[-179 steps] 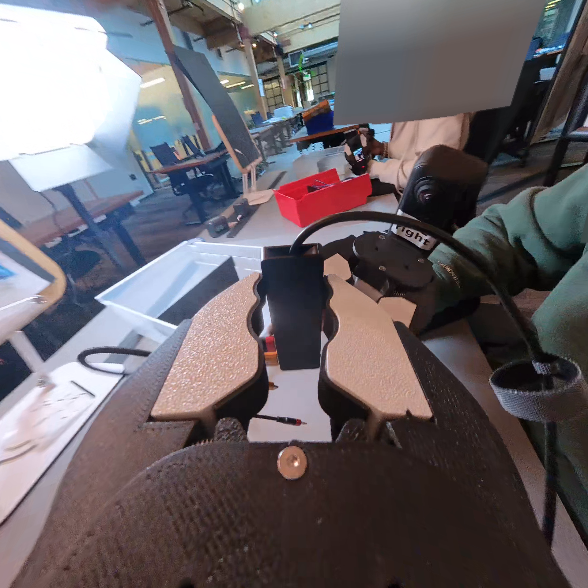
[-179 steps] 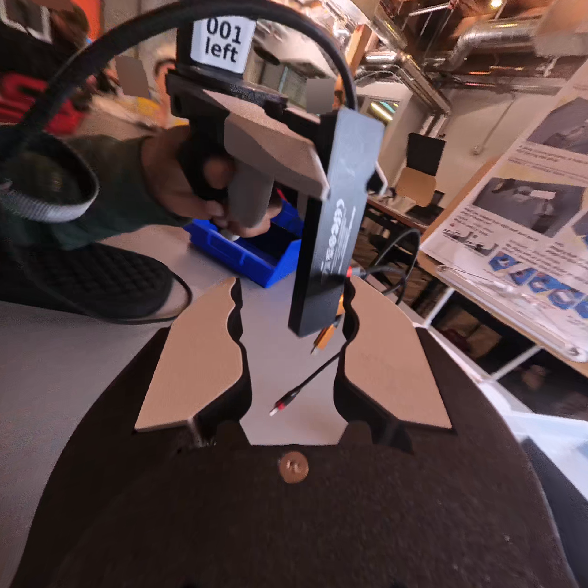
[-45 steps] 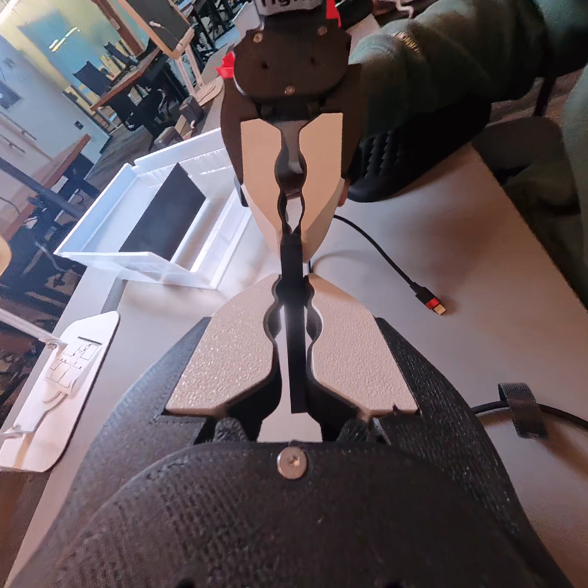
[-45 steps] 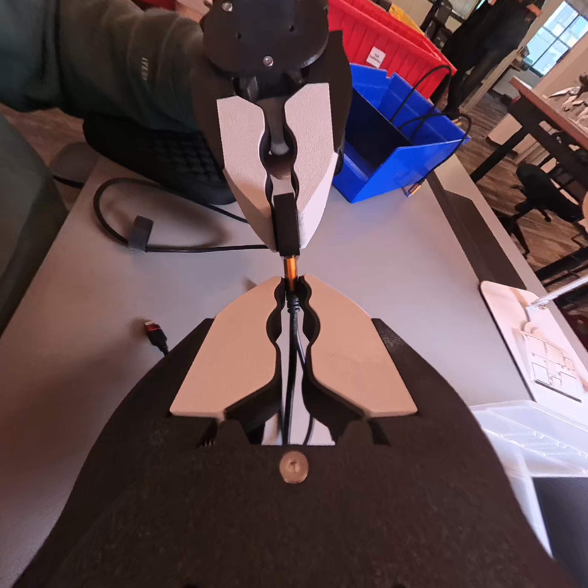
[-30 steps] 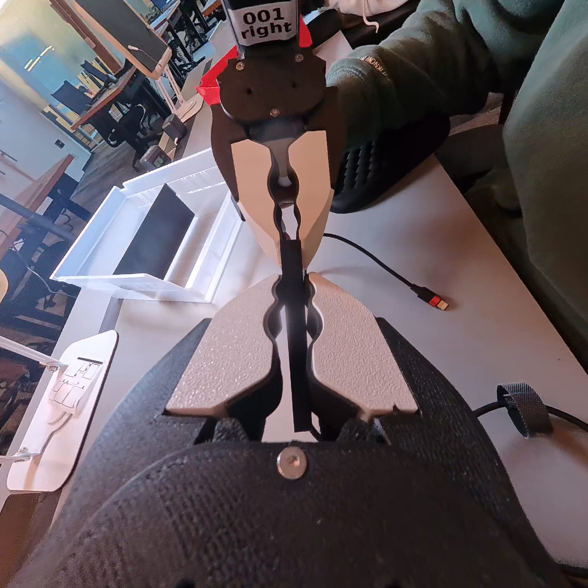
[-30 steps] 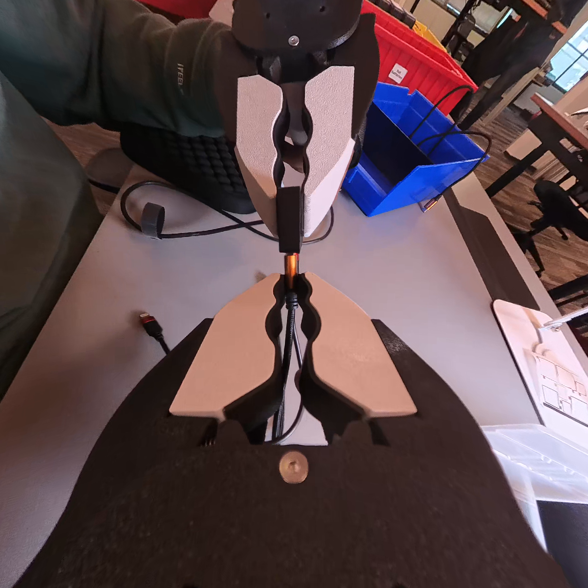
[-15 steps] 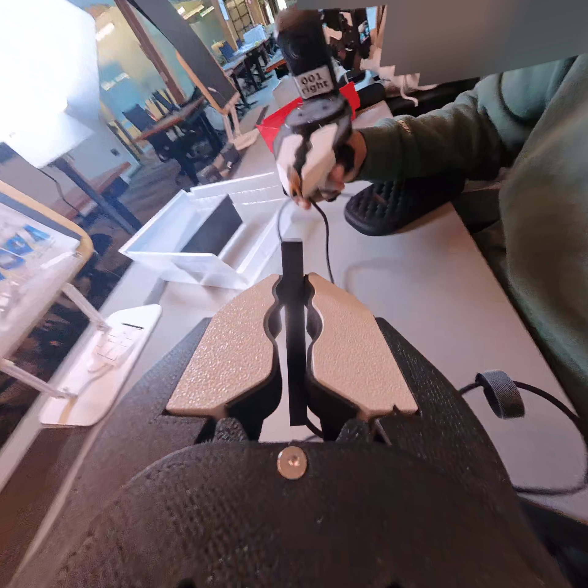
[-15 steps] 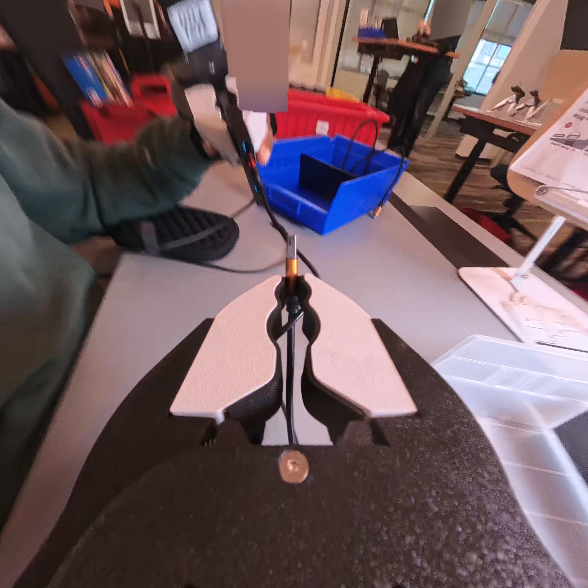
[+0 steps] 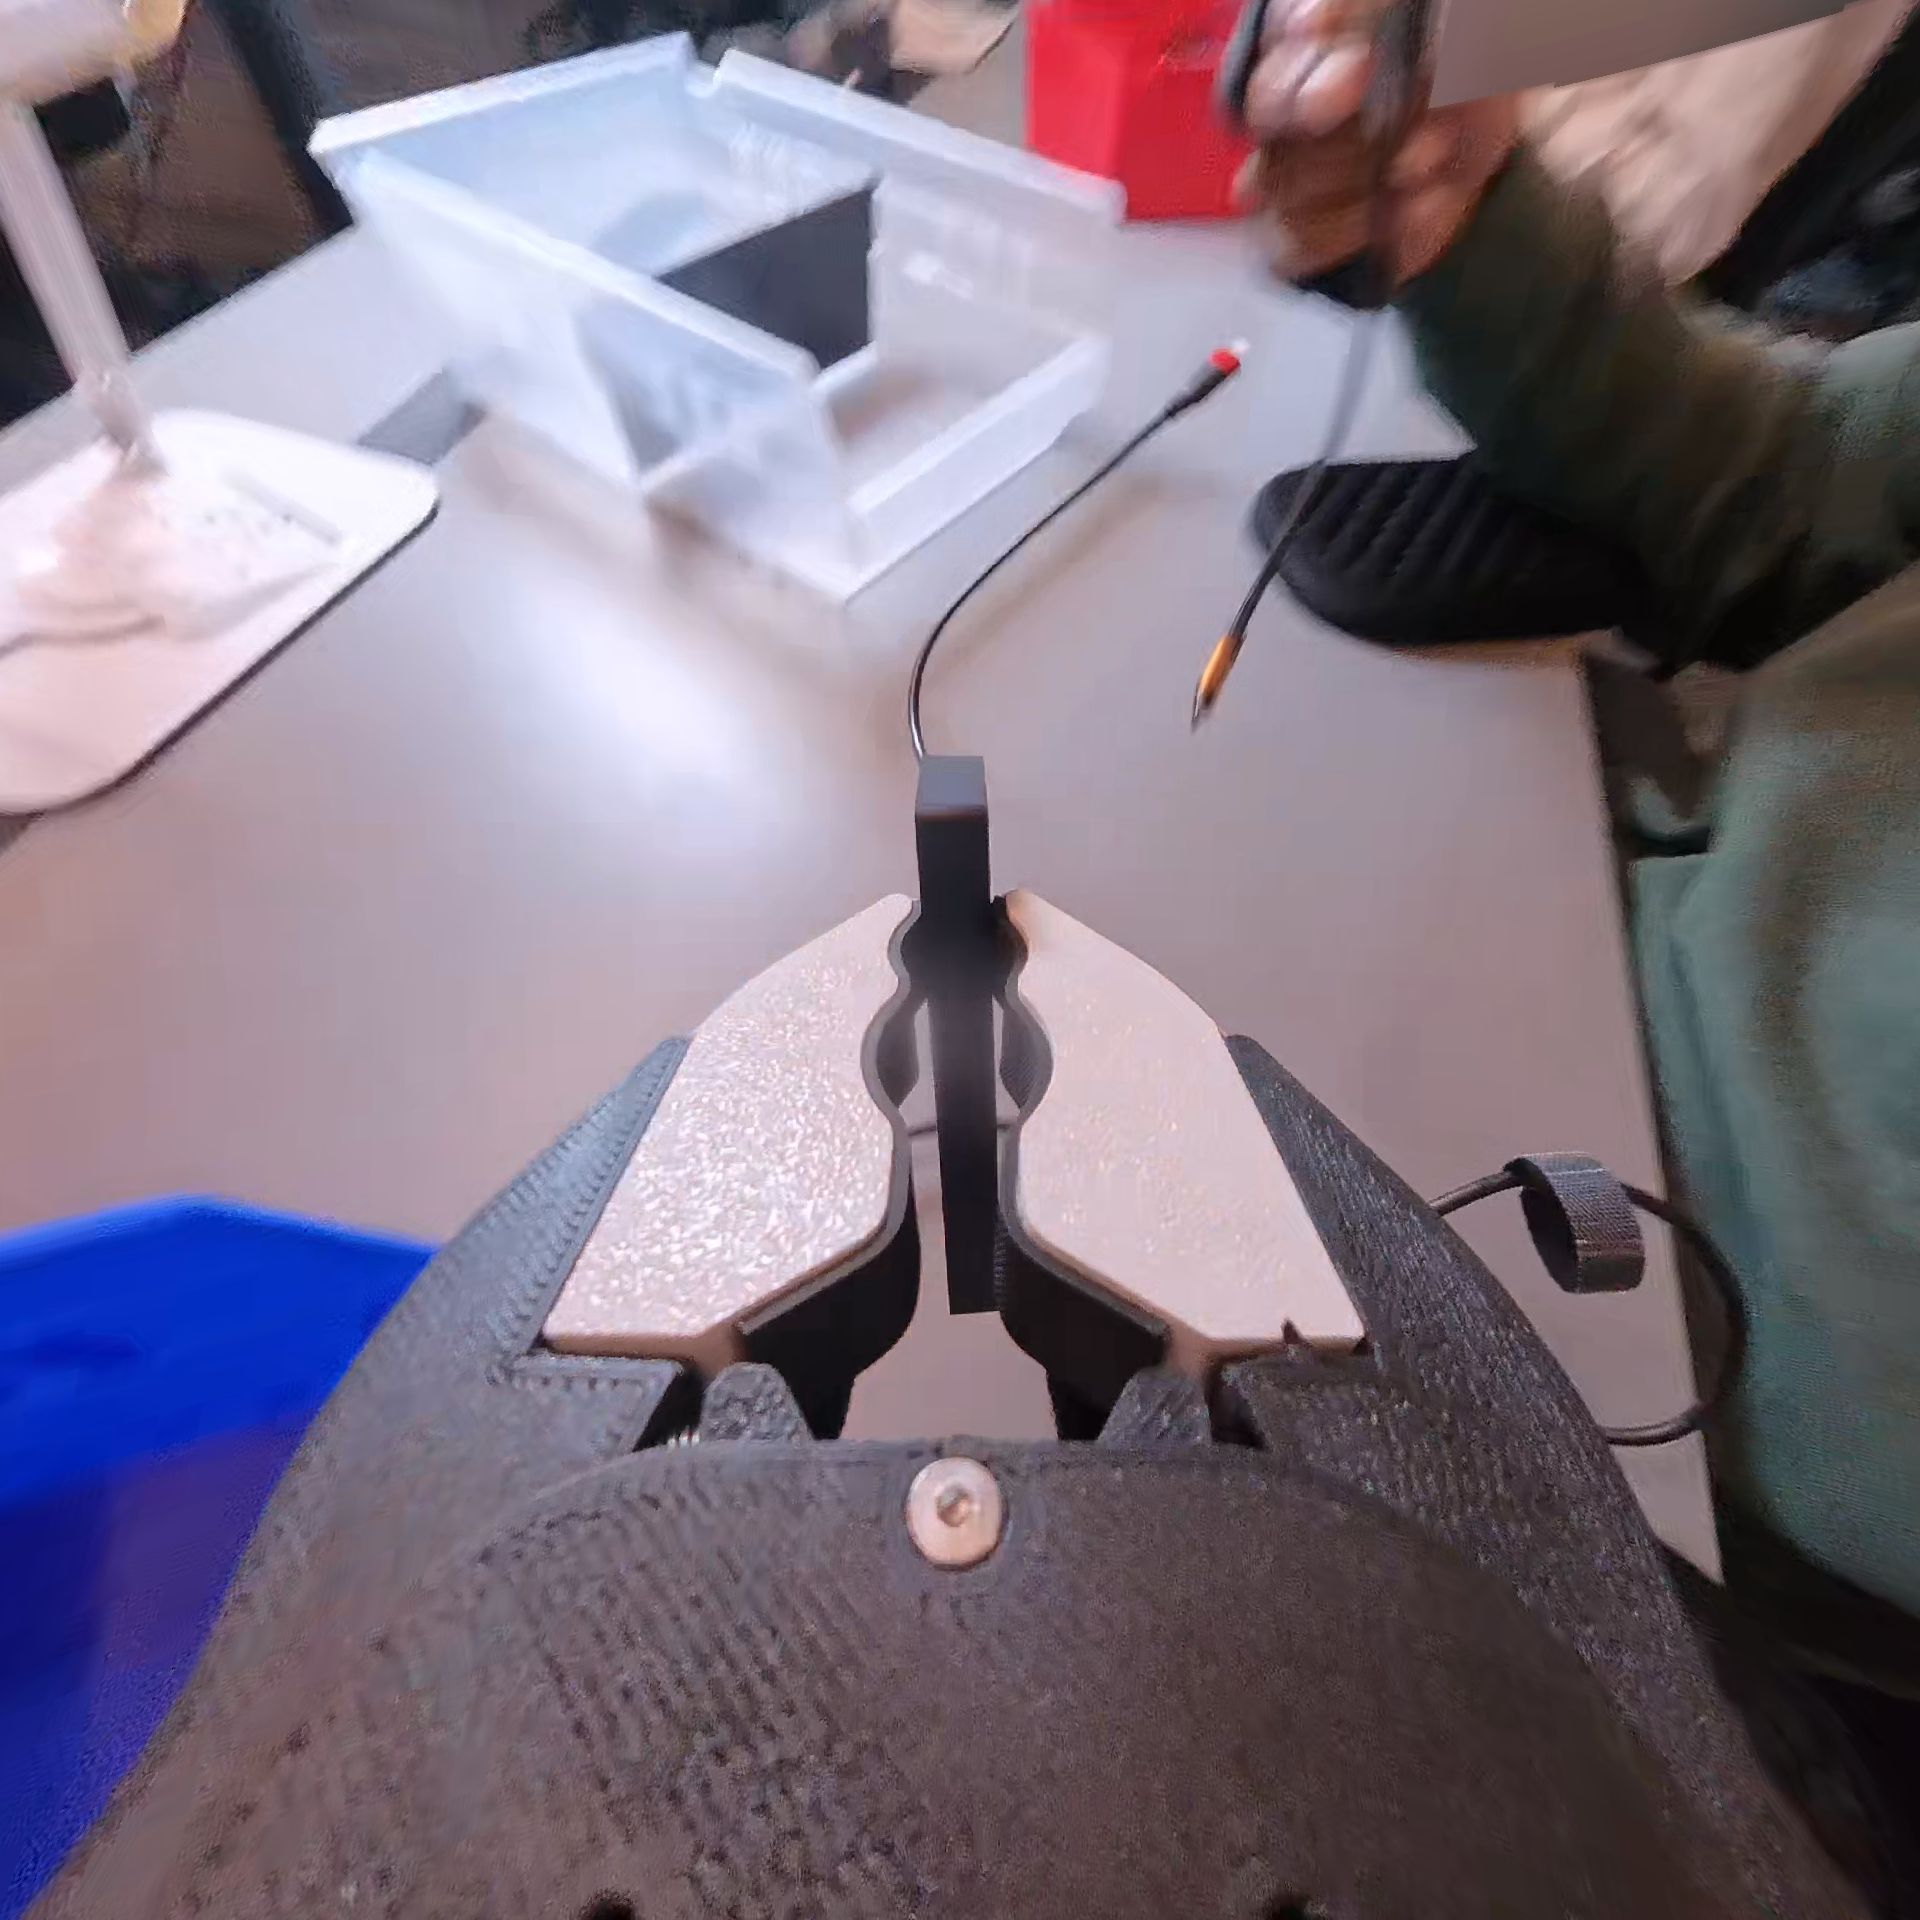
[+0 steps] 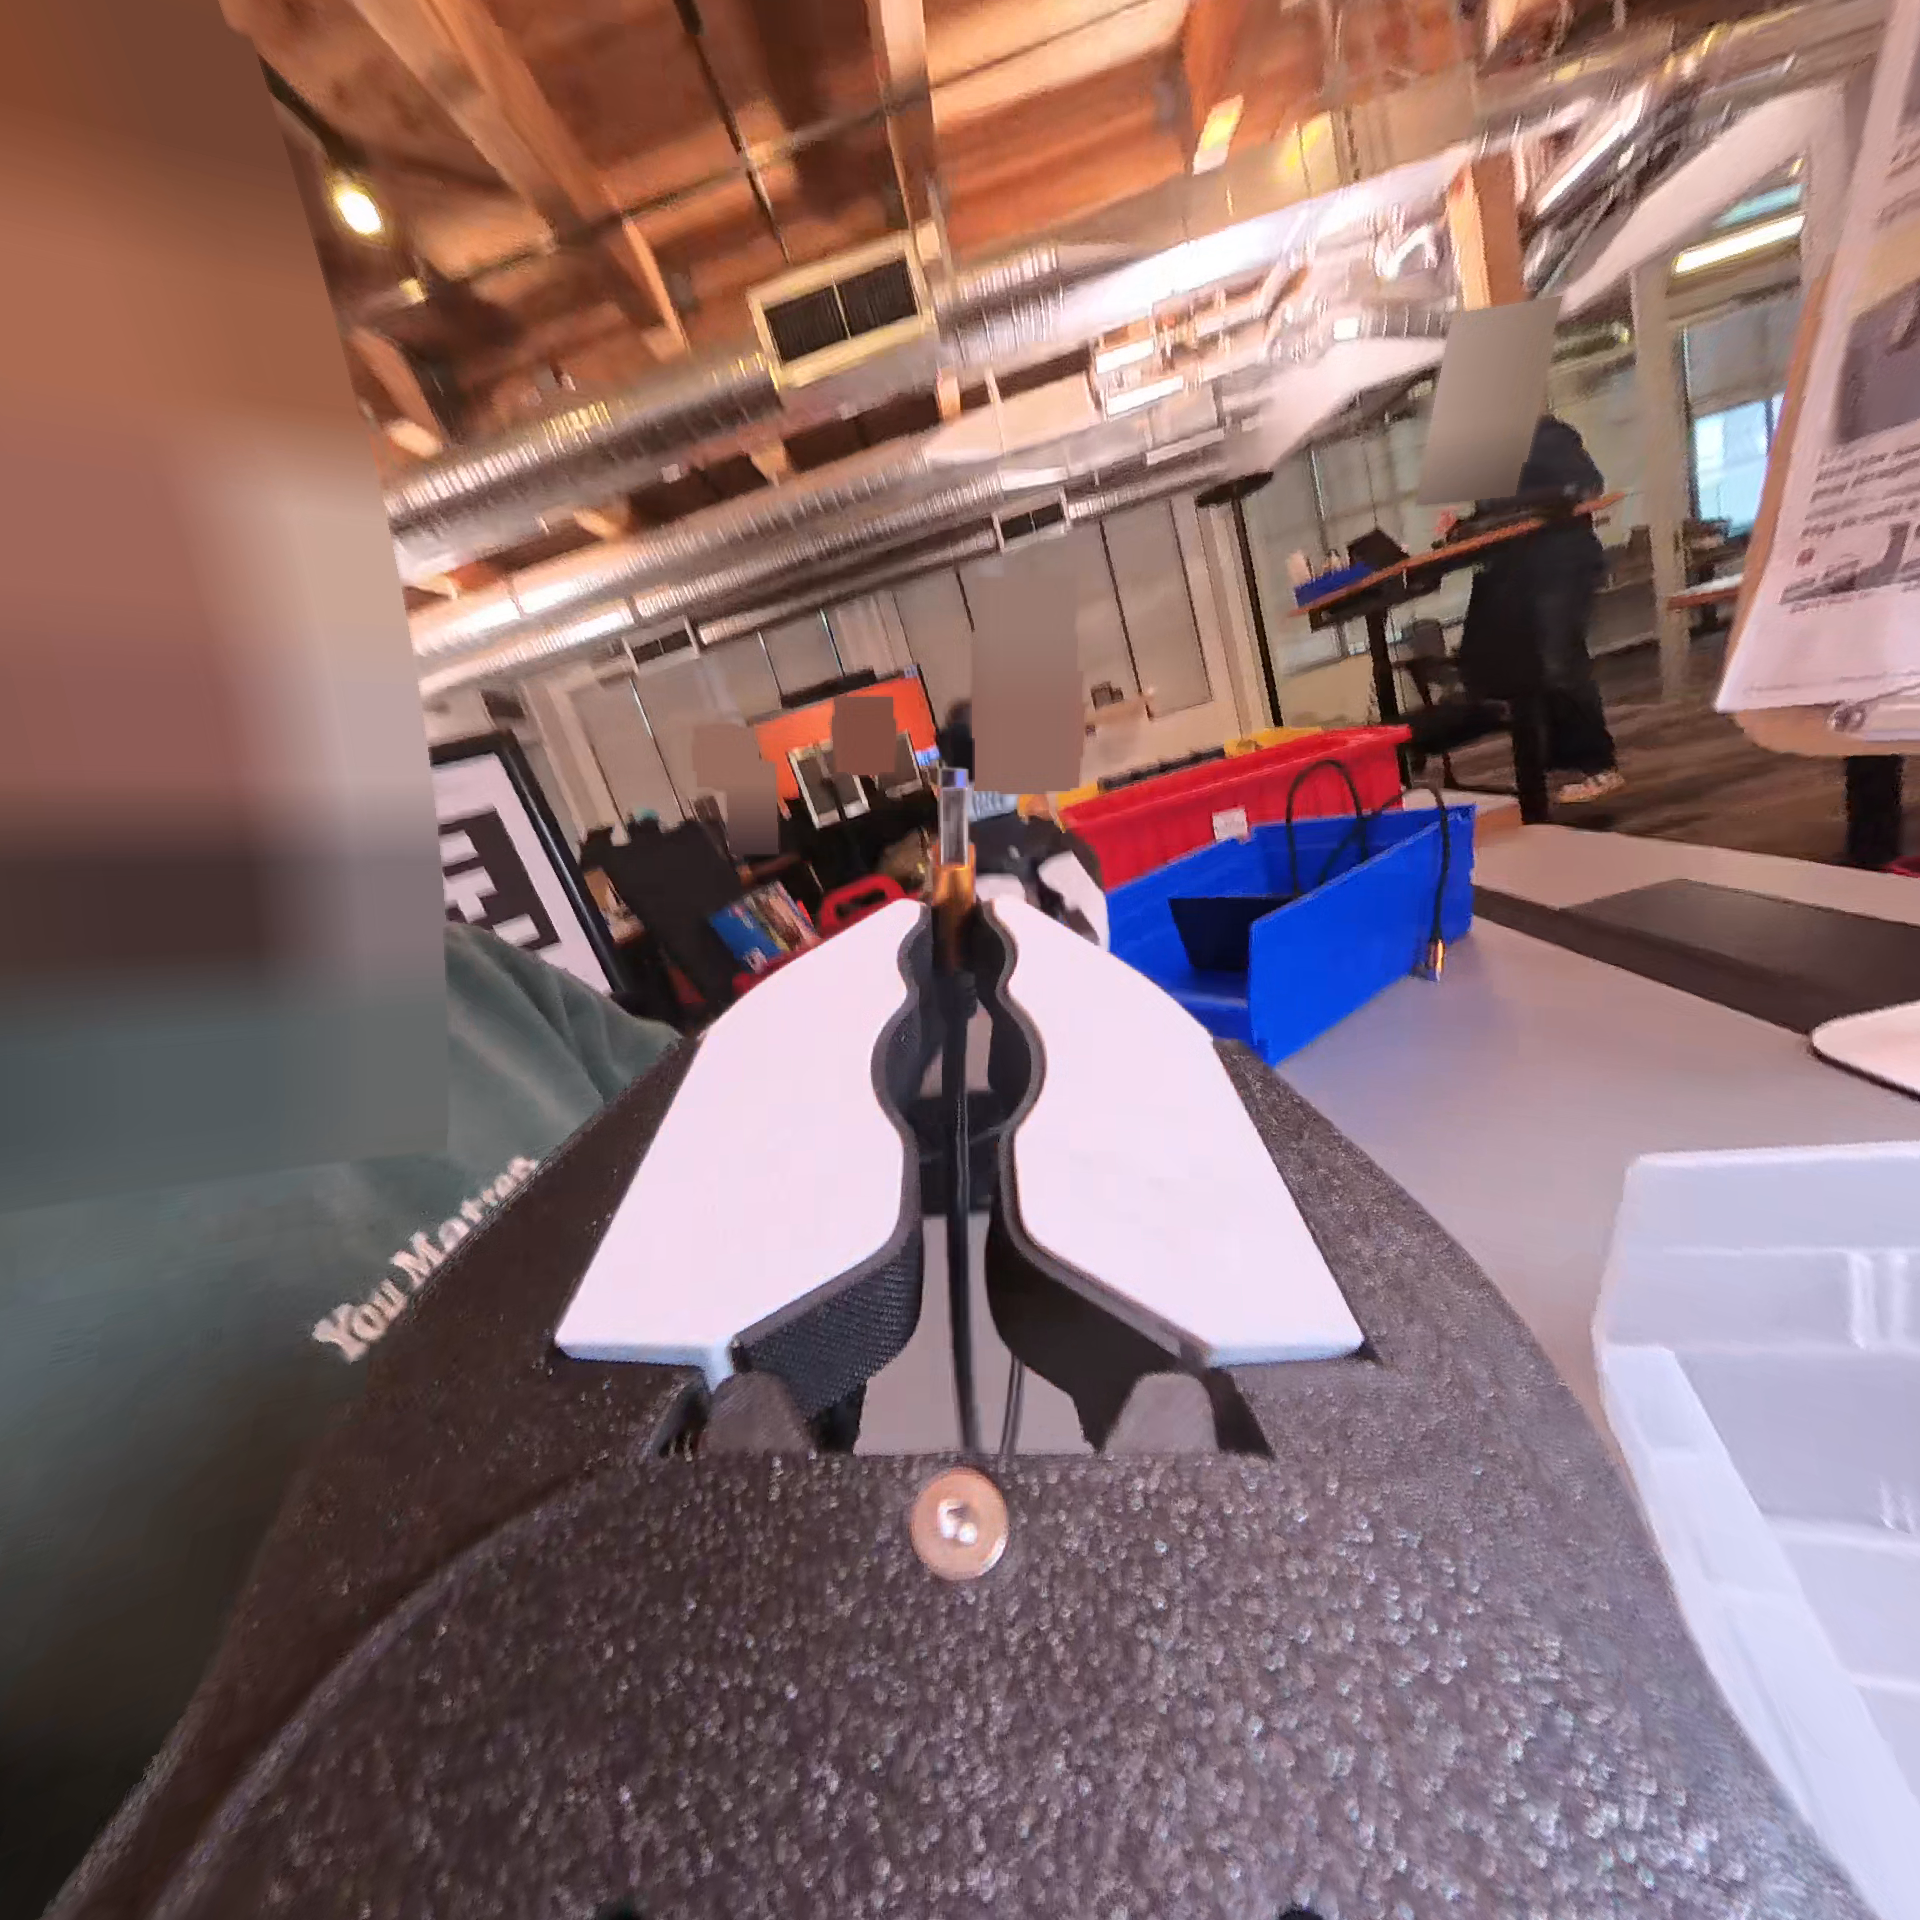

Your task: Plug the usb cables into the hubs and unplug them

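My left tongs clamp the black hub, pointing toward twelve o'clock; my raised right tongs pinch the usb cable, its lower run hidden.

grey table | clear bin (far side) | blue bin

White lettering on green sleeve; print on poster.

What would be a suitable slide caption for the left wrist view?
Left gripper jaws clamp a black USB hub above the grey table; an unplugged orange-tipped cable dangles beyond it, right of a clear bin.
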`<state>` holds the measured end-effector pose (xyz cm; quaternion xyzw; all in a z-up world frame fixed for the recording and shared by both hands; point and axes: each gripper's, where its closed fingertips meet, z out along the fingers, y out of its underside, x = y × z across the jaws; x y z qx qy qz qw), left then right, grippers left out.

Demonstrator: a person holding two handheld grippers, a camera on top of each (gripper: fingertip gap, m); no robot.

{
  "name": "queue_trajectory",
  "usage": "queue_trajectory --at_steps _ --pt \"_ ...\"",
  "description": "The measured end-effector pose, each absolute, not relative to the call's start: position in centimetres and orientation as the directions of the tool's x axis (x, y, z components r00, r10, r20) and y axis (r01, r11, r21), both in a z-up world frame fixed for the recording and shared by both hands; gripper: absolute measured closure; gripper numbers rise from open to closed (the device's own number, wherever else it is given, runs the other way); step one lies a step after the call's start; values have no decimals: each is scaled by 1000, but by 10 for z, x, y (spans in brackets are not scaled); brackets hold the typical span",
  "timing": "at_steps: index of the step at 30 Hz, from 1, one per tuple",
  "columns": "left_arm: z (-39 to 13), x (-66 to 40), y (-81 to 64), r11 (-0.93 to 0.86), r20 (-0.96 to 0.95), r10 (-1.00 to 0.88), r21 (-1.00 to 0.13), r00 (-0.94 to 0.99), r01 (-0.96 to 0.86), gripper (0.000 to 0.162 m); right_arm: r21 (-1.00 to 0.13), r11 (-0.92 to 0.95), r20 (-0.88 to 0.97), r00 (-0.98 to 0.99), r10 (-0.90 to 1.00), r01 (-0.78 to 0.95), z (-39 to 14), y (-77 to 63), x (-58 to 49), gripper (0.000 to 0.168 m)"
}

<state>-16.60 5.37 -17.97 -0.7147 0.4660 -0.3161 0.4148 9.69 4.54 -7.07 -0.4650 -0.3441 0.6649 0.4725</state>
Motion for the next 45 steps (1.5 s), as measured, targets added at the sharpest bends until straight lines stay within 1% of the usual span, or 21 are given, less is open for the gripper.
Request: queue_trajectory --at_steps 2,4,6,10,13,16,18,21,23,25,26,27,28,29,30,32,34,35,37,41,45 --pt "-190 -179 63 -277 78 -899 -863 432 -422 151 -901 -294 -297 -40 954 -320 -71 58 111 161" --pt "-190 -180 60 -282 100 -906 -867 410 -412 151 -912 -251 -283 55 958 -324 -72 69 124 161" --pt "-189 -175 57 -280 117 -916 -872 385 -401 151 -913 -226 -274 100 956 -340 -63 78 133 161" --pt "-201 -165 58 -264 76 -921 -845 383 -466 151 -927 -181 -235 131 963 -328 -26 97 140 161" --pt "-213 -158 56 -269 82 -926 -827 367 -494 151 -945 -130 -183 155 971 -299 6 120 137 161" --pt "-216 -153 55 -262 79 -930 -826 358 -499 151 -969 -69 -121 215 969 -236 20 148 130 161" --pt "-212 -149 56 -255 84 -931 -846 355 -469 151 -990 -70 -103 300 948 -120 2 175 127 161" --pt "-197 -144 56 -242 102 -932 -890 348 -386 151 -973 -164 -69 471 880 165 -69 218 128 161" --pt "-185 -140 55 -234 124 -936 -918 329 -319 151 -893 -256 -14 546 838 369 -124 233 134 160" --pt "-174 -135 54 -231 147 -940 -939 309 -253 151 -744 -333 101 590 801 580 -173 240 146 159" --pt "-170 -133 52 -230 158 -941 -947 298 -226 151 -661 -350 190 599 778 664 -190 243 155 152" --pt "-167 -130 52 -230 167 -942 -953 291 -199 151 -591 -352 276 592 757 726 -200 247 162 143" --pt "-164 -128 52 -232 176 -941 -957 289 -175 151 -548 -346 340 581 740 761 -204 249 165 134" --pt "-162 -126 53 -237 186 -940 -959 287 -155 151 -538 -336 377 578 724 773 -202 250 163 124" --pt "-160 -124 54 -240 194 -938 -961 288 -135 151 -556 -316 397 579 712 769 -195 249 158 117" --pt "-158 -119 55 -248 212 -935 -964 286 -95 151 -649 -231 385 575 722 725 -172 240 133 112" --pt "-159 -113 56 -251 222 -933 -965 284 -71 151 -784 -135 249 507 825 606 -150 206 86 114" --pt "-160 -109 56 -257 230 -933 -964 278 -64 151 -838 -109 162 435 886 534 -141 182 59 115" --pt "-160 -101 53 -252 230 -938 -966 260 -54 151 -888 -83 36 248 968 452 -136 130 15 119" --pt "-162 -82 43 -212 191 -955 -975 226 -73 151 -875 -5 -17 -20 1000 484 -162 58 -41 127" --pt "-166 -66 30 -150 123 -971 -981 205 -120 151 -848 69 11 -113 994 525 -183 31 -67 149"
